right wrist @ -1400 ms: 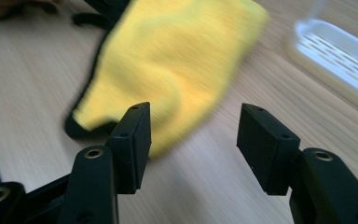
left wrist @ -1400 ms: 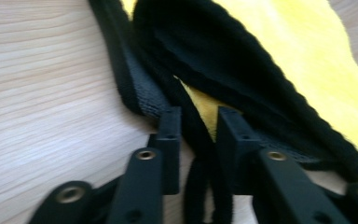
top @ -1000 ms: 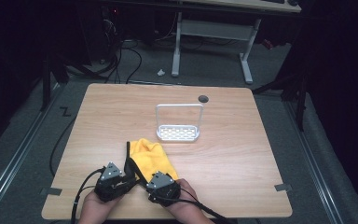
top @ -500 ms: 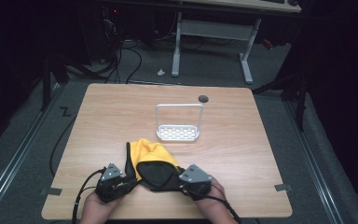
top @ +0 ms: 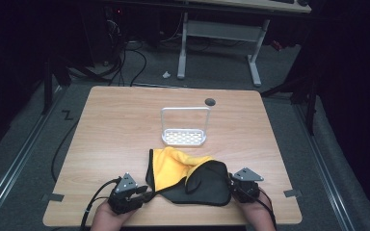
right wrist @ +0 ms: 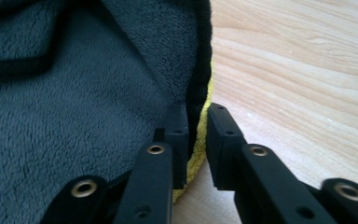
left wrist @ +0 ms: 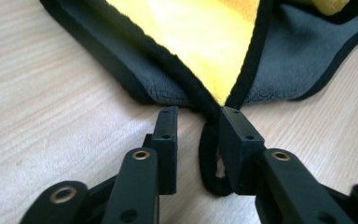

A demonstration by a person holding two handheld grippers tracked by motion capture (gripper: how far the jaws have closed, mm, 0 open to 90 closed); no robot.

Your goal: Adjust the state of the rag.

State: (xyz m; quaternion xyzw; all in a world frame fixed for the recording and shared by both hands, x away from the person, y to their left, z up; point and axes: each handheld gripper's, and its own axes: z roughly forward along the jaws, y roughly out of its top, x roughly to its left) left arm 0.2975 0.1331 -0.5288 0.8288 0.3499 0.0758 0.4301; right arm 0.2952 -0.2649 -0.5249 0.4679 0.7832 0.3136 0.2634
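A cloth [top: 192, 178], yellow on one face and dark grey on the other with black edging, lies spread along the table's near edge. My left gripper [top: 147, 195] sits at its left corner. In the left gripper view the black hem [left wrist: 209, 154] loops between the jaws of that gripper [left wrist: 198, 119] and rests against the right one, with a gap on the other side. My right gripper [top: 229, 185] is at the cloth's right end. In the right gripper view this gripper [right wrist: 196, 116] is shut on the cloth's edge [right wrist: 198, 93], with the grey face [right wrist: 74, 116] to the left.
A small white wire rack [top: 184, 137] with an upright handle stands mid-table, just beyond the cloth. A round cable hole [top: 210, 101] is near the wooden table's [top: 115, 120] far edge. Tape marks [top: 52, 197] sit at the near corners.
My right gripper has moved right along the near edge, drawing the cloth out wider with its grey side showing. The left gripper has stayed in place.
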